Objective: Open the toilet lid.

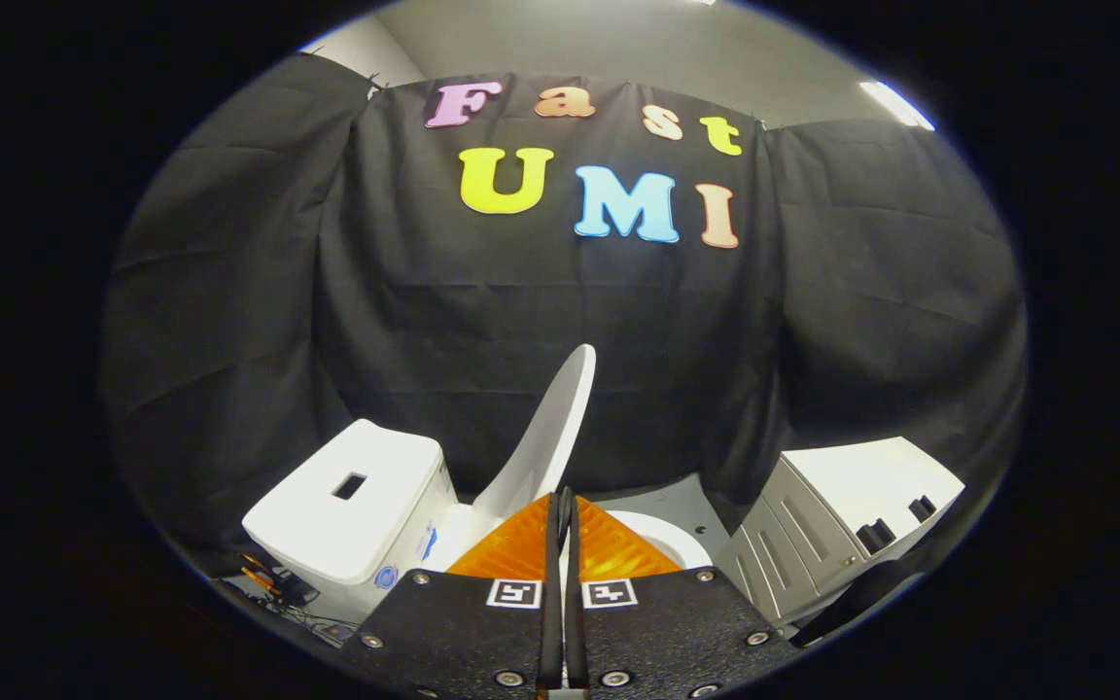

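Our fingers (561, 506) were pressed together, holding nothing. Just beyond them the toilet lid (545, 437) stood raised, leaning toward the tank (351, 501). We judged the opening nearly done; next, a nudge back or withdrawal. A white cabinet (842, 520) stood beside the lid, with open room between.

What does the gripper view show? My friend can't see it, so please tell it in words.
A white toilet lid stands raised, almost upright, just beyond the gripper, whose orange fingers are pressed together with nothing between them. The white tank is beside the lid, a bit of the seat shows, and a white cabinet stands on the other side.
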A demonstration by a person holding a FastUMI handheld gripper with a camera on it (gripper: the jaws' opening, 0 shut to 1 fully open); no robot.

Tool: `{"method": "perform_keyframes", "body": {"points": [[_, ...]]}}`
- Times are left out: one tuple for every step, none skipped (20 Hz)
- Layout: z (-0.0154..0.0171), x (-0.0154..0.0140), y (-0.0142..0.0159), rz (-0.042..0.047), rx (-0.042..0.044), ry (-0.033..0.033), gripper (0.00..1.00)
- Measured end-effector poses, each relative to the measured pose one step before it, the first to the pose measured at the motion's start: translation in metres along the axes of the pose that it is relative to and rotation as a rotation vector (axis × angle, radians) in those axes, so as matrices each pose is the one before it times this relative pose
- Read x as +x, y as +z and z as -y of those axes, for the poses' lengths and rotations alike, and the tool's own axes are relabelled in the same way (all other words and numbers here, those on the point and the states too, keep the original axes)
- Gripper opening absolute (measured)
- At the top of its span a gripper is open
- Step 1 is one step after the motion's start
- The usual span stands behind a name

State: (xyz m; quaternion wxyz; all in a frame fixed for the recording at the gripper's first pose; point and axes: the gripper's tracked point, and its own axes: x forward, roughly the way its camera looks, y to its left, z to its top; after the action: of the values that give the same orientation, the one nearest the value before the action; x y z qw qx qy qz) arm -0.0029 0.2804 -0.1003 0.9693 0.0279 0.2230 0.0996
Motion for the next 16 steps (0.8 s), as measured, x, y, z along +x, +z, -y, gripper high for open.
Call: {"method": "perform_keyframes", "body": {"points": [[-0.00757,-0.00067,0.00286,0.01069,0.00259,0.00993,0.01],[-0.00746,-0.00128,0.00267,0.00774,0.00192,0.01126,0.01],[-0.00686,-0.00062,0.00310,0.00799,-0.00100,0.01157,0.01],[-0.00669,-0.00037,0.00290,0.00619,-0.00520,0.00975,0.01],[-0.00595,0.00079,0.00175,0.00805,-0.00430,0.00814,0.01],[-0.00581,-0.00018,0.00240,0.00899,-0.01082,0.00512,0.01],[-0.00592,-0.00096,0.00278,0.01237,-0.01801,0.00683,0.01],[-0.00616,-0.00059,0.00193,0.01034,-0.02042,0.00810,0.01],[-0.00624,-0.00005,0.00105,0.01139,-0.02119,0.00460,0.01],[-0.00580,-0.00024,0.00194,0.00891,-0.02374,0.00259,0.01],[-0.00470,0.00054,0.00132,0.00431,-0.02568,0.00226,0.01],[-0.00536,0.00033,0.00184,0.00289,-0.01742,0.00276,0.01],[-0.00672,0.00072,0.00097,0.00308,-0.00228,0.00729,0.01],[-0.00817,0.00086,0.00165,0.00594,0.00574,0.01577,0.01],[-0.00718,0.00066,0.00321,0.00559,0.00741,0.01678,0.01],[-0.00637,0.00065,0.00052,0.00417,0.00782,0.01077,0.01]]}}
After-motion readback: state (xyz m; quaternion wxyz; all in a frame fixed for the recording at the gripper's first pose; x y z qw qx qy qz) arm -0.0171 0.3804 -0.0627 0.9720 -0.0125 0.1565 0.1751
